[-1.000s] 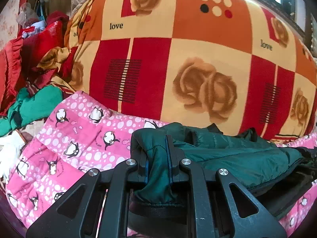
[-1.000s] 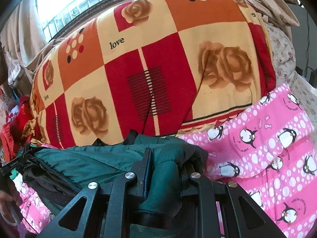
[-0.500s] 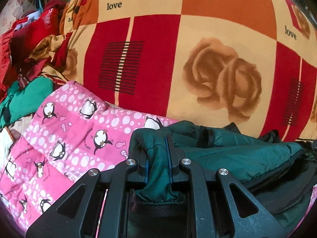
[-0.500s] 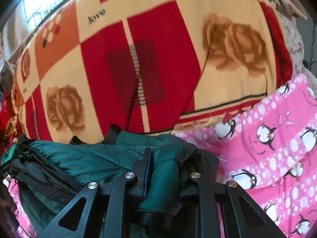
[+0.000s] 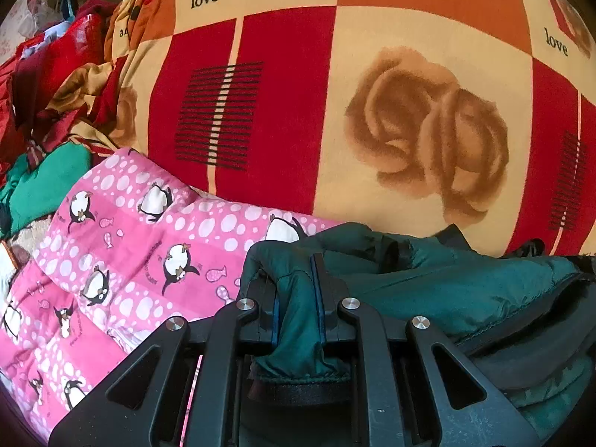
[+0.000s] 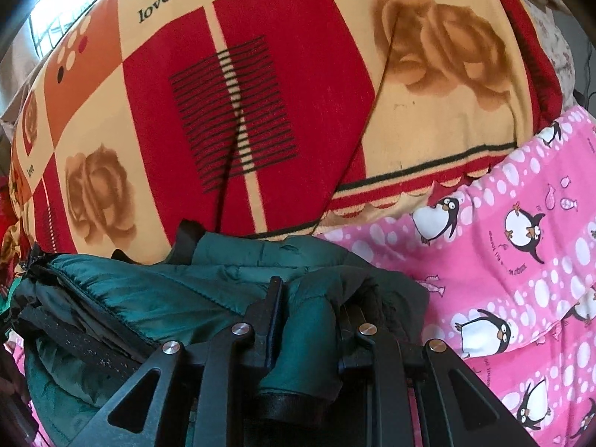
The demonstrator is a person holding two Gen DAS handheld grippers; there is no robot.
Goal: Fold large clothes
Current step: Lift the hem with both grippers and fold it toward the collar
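1. Broadly, a checked blanket [image 5: 372, 111] in red, orange and cream, printed with brown roses and the word "love", fills the far side of both views as a high mound
2. A pink penguin quilt [image 5: 141, 246] covers the surface in front of that mound; it reaches the left edge in the left wrist view and the right edge in the right wrist view [image 6: 521, 279]
3. The dark green padded jacket [image 5: 465, 290] lies bunched on the quilt, its far edge against the foot of the blanket, with darker lining and a black trim strip showing at its lower folds [image 6: 130, 298]
4. The left gripper [image 5: 298, 290] has its jaws drawn close together on a pinched fold of the jacket, a black-hemmed end hanging down between the fingers
5. The right gripper [image 6: 309, 309] grips a thicker bunch of the same jacket, its jaws set a little wider apart, the right finger largely buried under cloth
6. Only the left wrist view shows a heap of red clothes [image 5: 48, 74] and a bright green garment [image 5: 44, 182] off the quilt's left edge
7. Only the right wrist view shows a bright window [image 6: 56, 18] at the upper left and the blanket's scalloped striped border [image 6: 409, 186] lying along the quilt
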